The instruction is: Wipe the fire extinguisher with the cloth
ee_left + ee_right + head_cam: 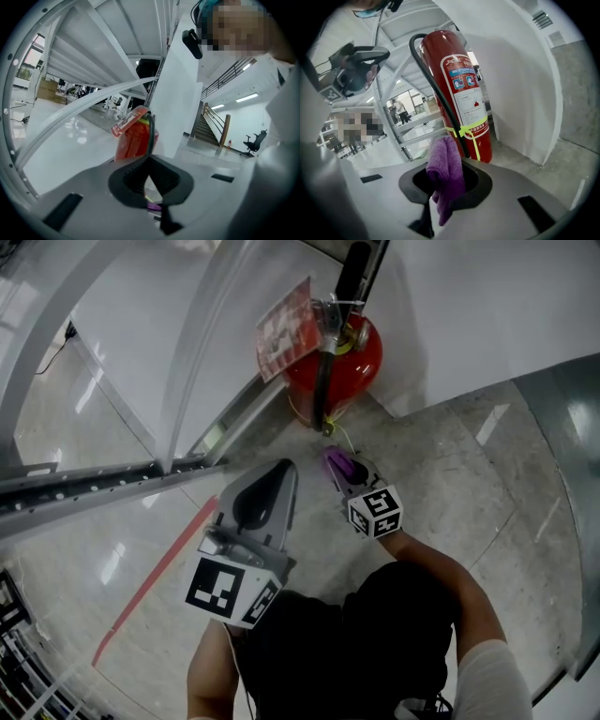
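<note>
A red fire extinguisher (342,357) stands on the floor in a corner, with a black hose (435,91) down its side and a red tag (284,329) at its neck. In the right gripper view its labelled body (461,89) rises just beyond the jaws. My right gripper (333,457) is shut on a purple cloth (445,176), held low and a little short of the extinguisher's base. My left gripper (284,470) is shut and holds nothing, to the left of the right one. In the left gripper view the extinguisher (133,138) stands ahead.
White wall panels (487,306) close the corner behind the extinguisher. A perforated metal rail (94,486) and a curved white frame (70,117) lie to the left. A red line (155,576) marks the glossy floor. A yellow tie (471,131) circles the extinguisher's lower body.
</note>
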